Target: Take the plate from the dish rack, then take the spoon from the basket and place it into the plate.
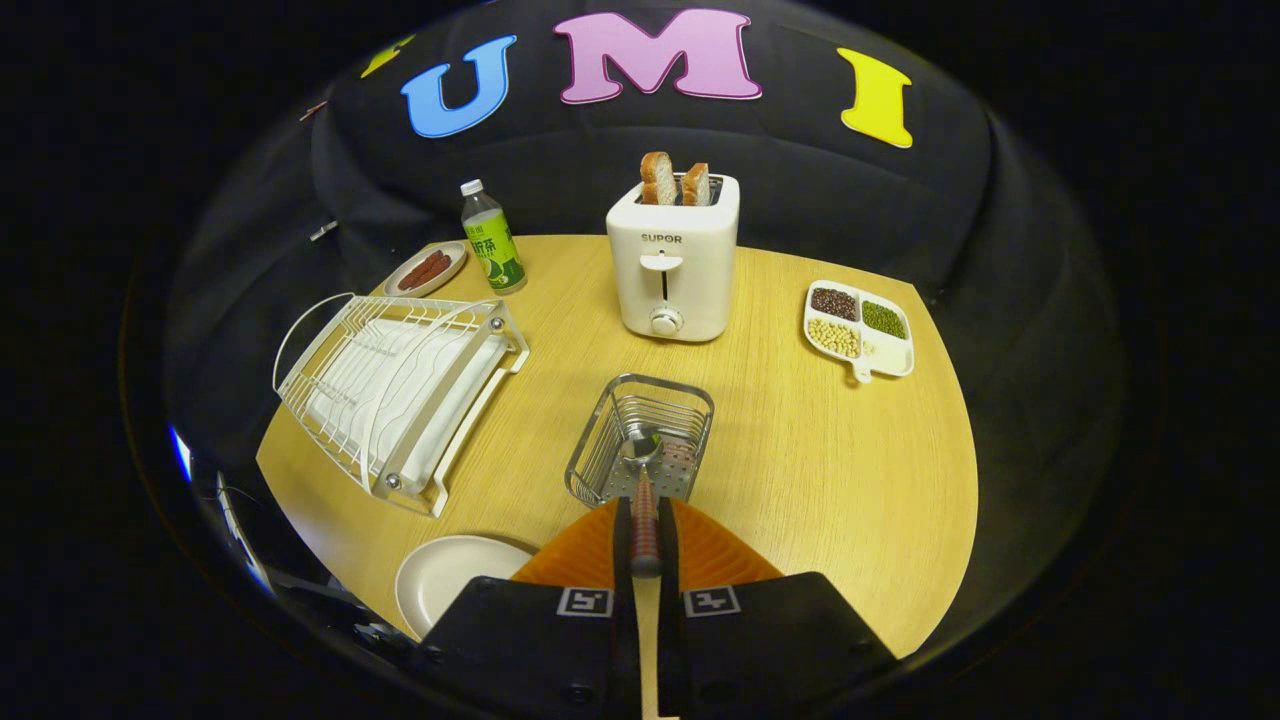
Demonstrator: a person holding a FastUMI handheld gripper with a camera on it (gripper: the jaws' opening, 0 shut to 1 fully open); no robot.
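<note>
Gripper (646, 535) clamps spoon (643, 490) handle, bowl over basket (640, 440).

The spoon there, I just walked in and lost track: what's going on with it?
The hand-held tongs are shut on the spoon, gripping its handle with the bowl pointing ahead over the wire basket. The plate is already out of the dish rack and lies on the table beside the tongs, nearer than the rack. The spoon has yet to go into the plate.
</note>
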